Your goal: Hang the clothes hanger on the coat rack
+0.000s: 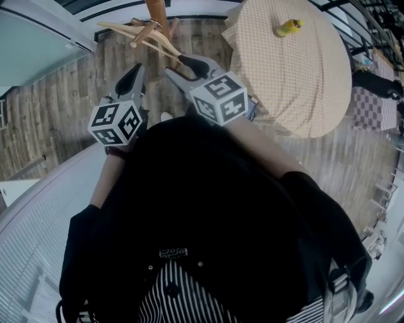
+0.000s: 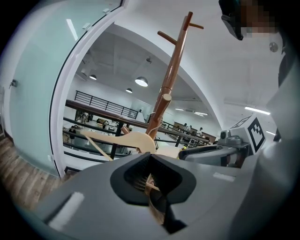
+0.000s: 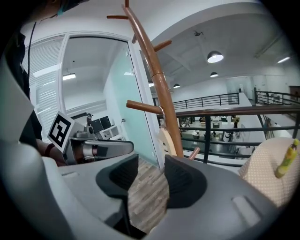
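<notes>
The brown wooden coat rack stands just ahead of both grippers. The pale wooden hanger sits against its pole under a peg. My right gripper is open with only floor between its pads, a little short of the pole. My left gripper is below and short of the hanger. Its jaws stand very close together with a thin tan strip between the pads. Whether that strip is part of the hanger I cannot tell.
A round table with a checked cloth stands to the right, with a small yellow object on it. A frosted glass wall is on the left. A dark railing runs behind the rack. The floor is wood plank.
</notes>
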`<act>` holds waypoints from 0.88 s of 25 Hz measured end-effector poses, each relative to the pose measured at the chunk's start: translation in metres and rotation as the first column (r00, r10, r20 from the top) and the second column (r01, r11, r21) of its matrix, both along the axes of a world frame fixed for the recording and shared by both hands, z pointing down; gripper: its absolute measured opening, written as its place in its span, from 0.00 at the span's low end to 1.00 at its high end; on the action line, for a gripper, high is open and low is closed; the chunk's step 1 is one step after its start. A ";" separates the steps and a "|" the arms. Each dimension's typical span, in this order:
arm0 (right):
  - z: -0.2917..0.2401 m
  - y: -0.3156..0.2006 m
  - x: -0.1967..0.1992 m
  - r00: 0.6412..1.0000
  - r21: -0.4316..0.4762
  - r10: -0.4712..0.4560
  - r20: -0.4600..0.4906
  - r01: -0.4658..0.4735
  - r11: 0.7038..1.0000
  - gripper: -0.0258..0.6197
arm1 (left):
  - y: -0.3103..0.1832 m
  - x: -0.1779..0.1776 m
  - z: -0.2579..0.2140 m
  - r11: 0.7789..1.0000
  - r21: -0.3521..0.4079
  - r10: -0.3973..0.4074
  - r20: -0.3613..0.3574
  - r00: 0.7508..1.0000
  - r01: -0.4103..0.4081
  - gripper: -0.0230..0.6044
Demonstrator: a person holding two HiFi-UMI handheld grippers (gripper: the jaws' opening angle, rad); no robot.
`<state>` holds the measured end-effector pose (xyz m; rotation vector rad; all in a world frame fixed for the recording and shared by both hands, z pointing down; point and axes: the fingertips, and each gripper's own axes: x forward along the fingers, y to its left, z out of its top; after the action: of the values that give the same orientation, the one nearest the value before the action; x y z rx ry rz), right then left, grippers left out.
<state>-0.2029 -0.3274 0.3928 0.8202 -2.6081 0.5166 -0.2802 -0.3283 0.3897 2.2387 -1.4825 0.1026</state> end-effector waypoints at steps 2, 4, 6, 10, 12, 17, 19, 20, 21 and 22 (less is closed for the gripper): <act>-0.005 -0.001 0.004 1.000 0.012 0.012 0.007 -0.012 1.000 0.29 | -0.002 0.004 -0.002 1.000 0.008 0.008 0.004 1.000 -0.008 0.04; -0.007 -0.003 0.008 0.999 0.016 0.031 0.022 -0.032 0.999 0.29 | -0.003 0.009 -0.002 1.000 0.013 0.021 0.007 1.000 -0.021 0.04; -0.006 -0.003 0.011 0.998 0.009 0.047 0.041 -0.048 0.999 0.26 | -0.003 0.012 -0.003 0.999 0.019 0.033 0.010 0.999 -0.034 0.04; -0.005 0.003 0.008 0.998 -0.007 0.035 0.060 -0.034 0.999 0.05 | -0.002 0.019 -0.006 0.998 0.035 0.055 0.026 0.998 -0.056 0.04; -0.004 0.007 0.004 0.998 -0.008 0.020 0.053 -0.020 1.000 0.04 | 0.000 0.021 -0.008 0.997 0.042 0.065 0.039 0.997 -0.067 0.04; 0.000 0.016 -0.005 0.999 -0.006 -0.010 0.036 0.010 1.000 0.04 | 0.005 0.018 -0.008 0.996 0.049 0.069 0.049 0.996 -0.071 0.04; -0.001 0.019 -0.008 0.999 0.001 -0.025 0.033 0.025 1.000 0.04 | 0.005 0.018 -0.008 0.996 0.050 0.068 0.049 0.996 -0.071 0.04; 0.000 0.021 -0.010 0.999 0.005 -0.033 0.031 0.033 0.999 0.04 | 0.006 0.017 -0.007 0.996 0.051 0.068 0.049 0.996 -0.070 0.04; 0.000 0.022 -0.011 0.999 0.007 -0.040 0.028 0.040 0.999 0.04 | 0.006 0.017 -0.007 0.996 0.051 0.067 0.051 0.996 -0.070 0.04; 0.002 0.022 -0.012 0.999 0.008 -0.045 0.023 0.044 0.999 0.04 | 0.007 0.016 -0.006 0.996 0.052 0.067 0.052 0.996 -0.069 0.04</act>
<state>-0.2152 -0.3052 0.3947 0.7611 -2.6448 0.5075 -0.2640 -0.3215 0.3837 2.3463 -1.4509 0.1426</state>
